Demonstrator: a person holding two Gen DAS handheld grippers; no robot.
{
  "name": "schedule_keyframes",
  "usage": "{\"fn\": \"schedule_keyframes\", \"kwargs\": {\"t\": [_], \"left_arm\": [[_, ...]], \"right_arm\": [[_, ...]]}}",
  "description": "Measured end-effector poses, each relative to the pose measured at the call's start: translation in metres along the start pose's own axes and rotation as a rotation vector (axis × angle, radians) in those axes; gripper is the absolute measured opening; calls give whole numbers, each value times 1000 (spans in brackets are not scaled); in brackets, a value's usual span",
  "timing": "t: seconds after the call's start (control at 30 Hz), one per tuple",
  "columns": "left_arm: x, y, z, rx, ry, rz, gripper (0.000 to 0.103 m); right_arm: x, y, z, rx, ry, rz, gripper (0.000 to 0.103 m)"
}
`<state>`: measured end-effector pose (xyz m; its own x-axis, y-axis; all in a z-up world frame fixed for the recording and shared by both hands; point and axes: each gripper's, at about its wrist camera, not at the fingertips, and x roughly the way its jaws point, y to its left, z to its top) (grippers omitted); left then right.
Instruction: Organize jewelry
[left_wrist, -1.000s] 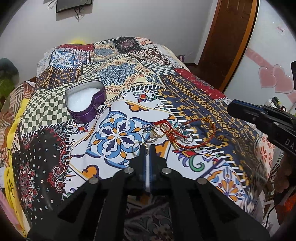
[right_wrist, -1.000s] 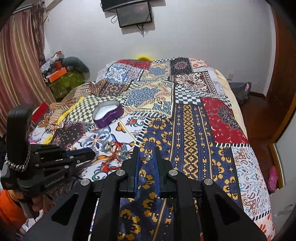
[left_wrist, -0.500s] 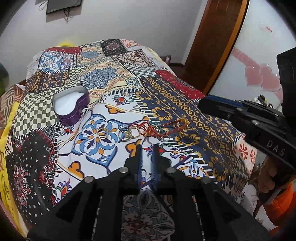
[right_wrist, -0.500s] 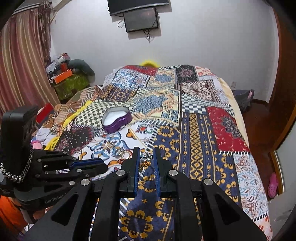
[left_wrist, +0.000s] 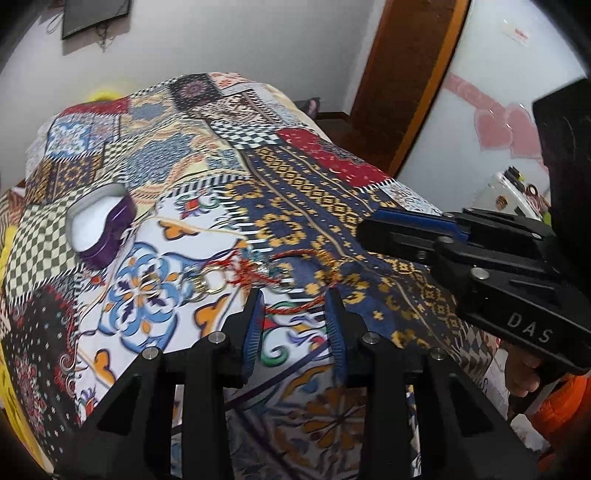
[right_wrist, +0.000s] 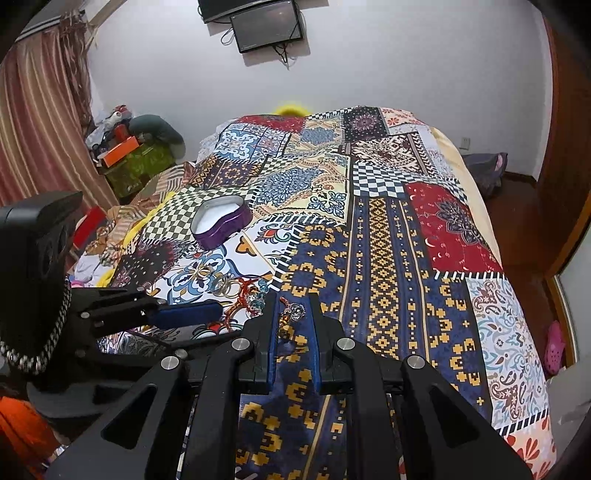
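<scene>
Little of the sorting appears to be done. The heart-shaped purple tin (right_wrist: 221, 224) stands open on the patchwork bed cover (right_wrist: 388, 258), and only its white lining can be seen; nothing is visibly inside, though its floor is not shown fully. The jewelry is gathered well apart from the tin, nearer the cameras: a pile of metal rings (left_wrist: 207, 282), a red cord bracelet (left_wrist: 295, 273) and tangled beaded pieces lie loose on the cover. A small silver ornate ring (right_wrist: 294, 312) is seen between the fingers of the right tongs (right_wrist: 293, 314), which are drawn close together about it; whether it is truly pinched or merely framed cannot be told for certain, but it is judged to be gripped. The left tongs (left_wrist: 295, 306) are held with the jaws spread wide, empty, hovering just before the red cord, some of which is framed between the fingers. It is judged that the transfer of pieces to the tin has barely begun, and that nearly every item remains to be carried over.
</scene>
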<state>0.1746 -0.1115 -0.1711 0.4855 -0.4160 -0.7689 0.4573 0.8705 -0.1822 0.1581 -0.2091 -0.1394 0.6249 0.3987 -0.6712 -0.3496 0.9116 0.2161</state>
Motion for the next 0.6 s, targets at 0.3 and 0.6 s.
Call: {"fn": "schedule_keyframes", "kwargs": {"t": [0.3,0.6], "left_arm": [[11,-6,4,28,9,5,32],[7,1,0,22,-38,24,3]], "right_arm": [[-8,0,4,-3,-21,27,12],[-5,5,5,-12,-20,31,13]]}}
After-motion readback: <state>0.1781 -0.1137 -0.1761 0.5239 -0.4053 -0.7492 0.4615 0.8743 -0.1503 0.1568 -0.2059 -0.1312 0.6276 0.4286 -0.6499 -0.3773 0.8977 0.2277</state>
